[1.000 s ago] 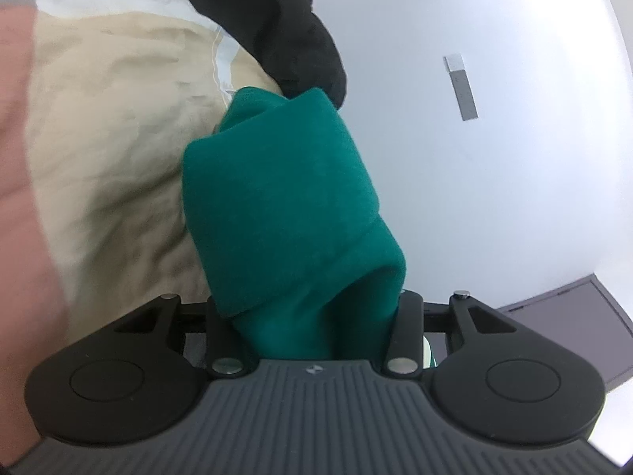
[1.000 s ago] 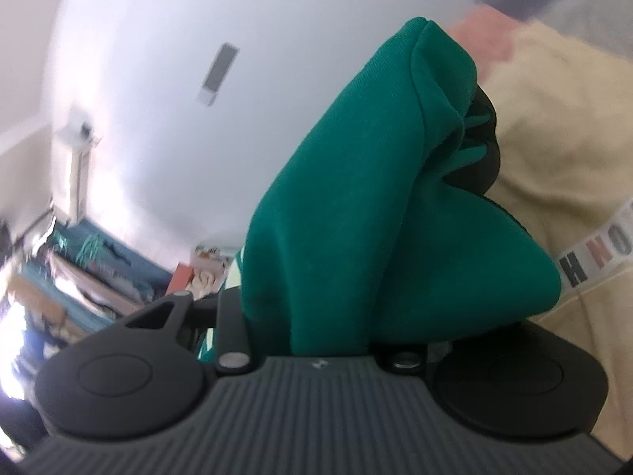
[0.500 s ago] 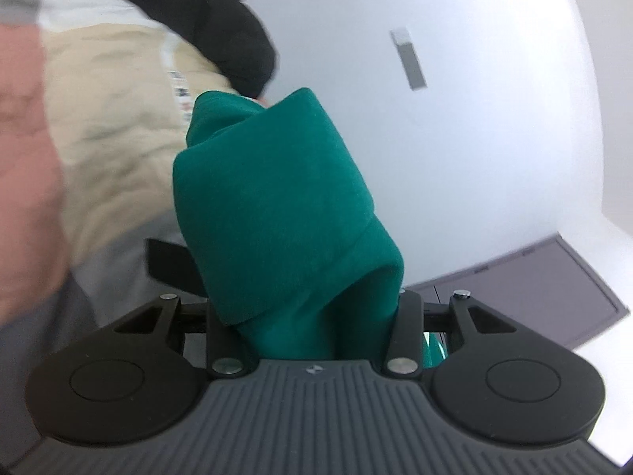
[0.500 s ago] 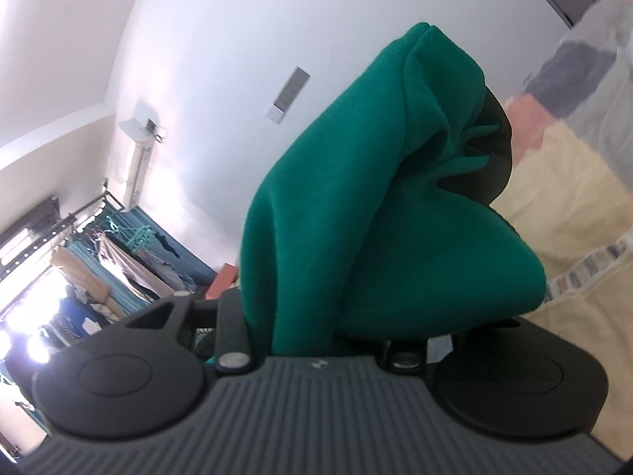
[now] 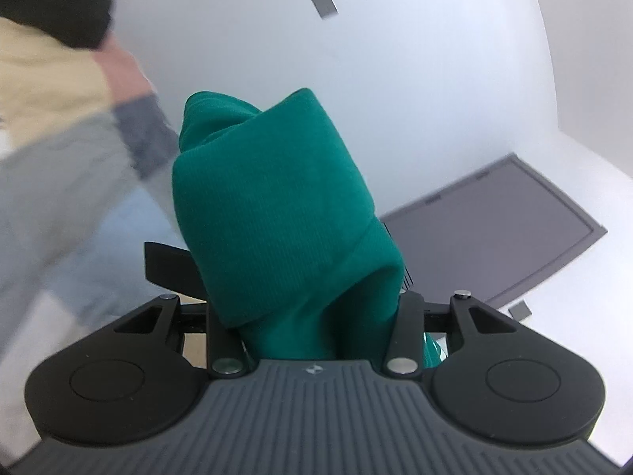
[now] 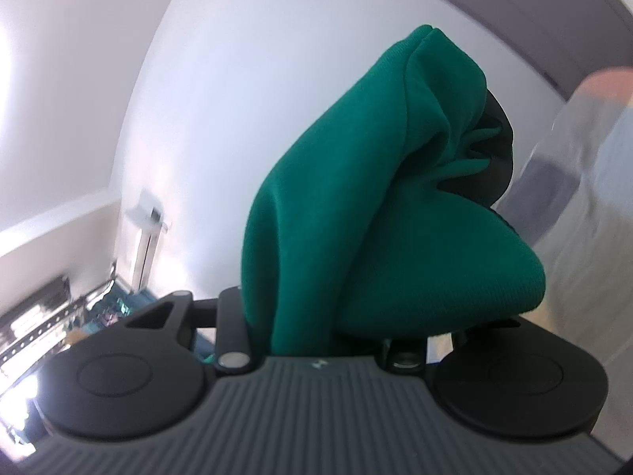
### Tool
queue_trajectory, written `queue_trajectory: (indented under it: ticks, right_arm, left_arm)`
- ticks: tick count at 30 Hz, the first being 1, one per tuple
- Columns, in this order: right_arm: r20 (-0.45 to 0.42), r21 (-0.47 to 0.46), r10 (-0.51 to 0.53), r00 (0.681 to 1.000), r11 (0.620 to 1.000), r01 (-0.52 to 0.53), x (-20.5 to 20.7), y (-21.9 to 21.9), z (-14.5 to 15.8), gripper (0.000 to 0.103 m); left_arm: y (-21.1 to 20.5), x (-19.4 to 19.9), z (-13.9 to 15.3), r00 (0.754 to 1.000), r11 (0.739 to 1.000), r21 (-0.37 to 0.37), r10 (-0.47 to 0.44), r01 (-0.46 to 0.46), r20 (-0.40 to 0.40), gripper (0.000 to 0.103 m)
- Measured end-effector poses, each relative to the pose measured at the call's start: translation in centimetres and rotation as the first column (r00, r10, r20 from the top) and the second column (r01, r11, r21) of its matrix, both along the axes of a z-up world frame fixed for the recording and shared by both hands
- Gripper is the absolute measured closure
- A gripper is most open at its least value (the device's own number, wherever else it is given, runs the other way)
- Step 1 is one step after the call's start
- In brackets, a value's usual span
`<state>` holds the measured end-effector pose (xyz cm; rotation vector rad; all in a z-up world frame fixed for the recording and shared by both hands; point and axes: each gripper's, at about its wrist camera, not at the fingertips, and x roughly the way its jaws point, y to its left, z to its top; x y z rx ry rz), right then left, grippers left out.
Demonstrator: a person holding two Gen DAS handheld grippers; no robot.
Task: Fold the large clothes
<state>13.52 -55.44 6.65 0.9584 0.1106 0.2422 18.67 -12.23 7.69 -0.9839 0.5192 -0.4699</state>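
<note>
I'm holding a green sweatshirt (image 5: 273, 213) in both claws, each one clamped on a thick bunch of the knit fabric. My left claw (image 5: 308, 316) is biting a rolled, doubled-over wad that is standing up straight ahead of the camera and hiding both fingertips; the jaws are sitting partly apart only because the cloth is filling them. My right claw (image 6: 316, 328) is doing the same on another bunch of the same green sweatshirt (image 6: 395, 206), with a dark lining or inner layer (image 6: 499, 150) showing at the right of the wad. Both claws are pointing roughly level at a white wall (image 5: 415, 79), so the garment is up in the air, not lying on any surface. The rest of the sweatshirt is hanging below the claws and out of frame, so I can't tell its length or how it's draping. Key relation, as I'm judging it: the fabric is running from one claw to the other, so the garment's long axis is probably hanging down beneath that span, and both hands are equally on it, neither nearer. A blurred person in a grey and beige top (image 5: 59, 150) is showing at the left edge of the left view and at the right edge of the right view (image 6: 585, 198). A dark grey panel (image 5: 494, 229) is sitting low on the wall. Next I'd guess I'm needing to spread the two grips apart and lay the cloth down flat.
</note>
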Motion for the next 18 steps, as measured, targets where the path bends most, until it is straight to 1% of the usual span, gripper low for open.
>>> queue_trajectory:
  ticks: [2, 5, 6, 9, 11, 12, 14, 16, 17, 18]
  right_arm:
    - [-0.005, -0.003, -0.027, 1.000, 1.000, 0.027, 1.0, -2.3, -0.2, 0.057]
    - [-0.026, -0.010, -0.066, 0.998, 0.998, 0.065, 2.7, -5.0, -1.3, 0.057]
    - [-0.031, -0.010, -0.077, 0.997, 0.997, 0.076, 3.3, -5.8, -1.9, 0.057]
    - [-0.047, -0.009, -0.107, 0.993, 0.994, 0.107, 5.3, -7.9, -4.3, 0.057]
    - [-0.059, 0.004, -0.119, 0.991, 0.993, 0.120, 6.8, -9.1, -7.0, 0.057]
    - [-0.073, 0.019, -0.125, 0.989, 0.992, 0.127, 7.4, -9.8, -8.6, 0.057]
    - [-0.117, 0.048, -0.133, 0.984, 0.989, 0.139, 8.6, -10.8, -12.0, 0.057]
    - [-0.164, 0.057, -0.141, 0.976, 0.987, 0.152, 9.5, -11.3, -15.4, 0.057]
    - [-0.184, 0.066, -0.142, 0.973, 0.985, 0.157, 9.7, -11.5, -17.0, 0.057]
    - [-0.191, 0.077, -0.147, 0.971, 0.984, 0.164, 9.8, -11.6, -18.6, 0.057]
  left_arm:
    - [-2.6, 2.6, -0.2, 0.999, 1.000, 0.003, -0.024, 0.024, -0.024, 0.054]
    - [-6.2, 6.0, -1.1, 0.998, 0.996, 0.053, -0.066, 0.067, -0.022, 0.054]
    - [-7.6, 6.7, -1.6, 0.997, 0.995, 0.059, -0.077, 0.079, -0.023, 0.054]
    - [-10.2, 9.6, -4.7, 0.994, 0.993, 0.047, -0.103, 0.104, -0.037, 0.054]
    - [-11.5, 11.1, -7.4, 0.994, 0.992, 0.059, -0.111, 0.112, -0.017, 0.054]
    - [-12.5, 12.2, -8.9, 0.993, 0.991, 0.068, -0.114, 0.115, -0.020, 0.054]
    - [-13.8, 13.8, -12.2, 0.992, 0.990, 0.080, -0.115, 0.119, -0.056, 0.054]
    - [-14.5, 14.8, -15.3, 0.988, 0.987, 0.097, -0.114, 0.124, -0.102, 0.054]
    - [-14.4, 15.1, -16.7, 0.987, 0.988, 0.097, -0.113, 0.124, -0.115, 0.054]
    - [-14.4, 15.1, -17.9, 0.988, 0.989, 0.088, -0.110, 0.119, -0.105, 0.053]
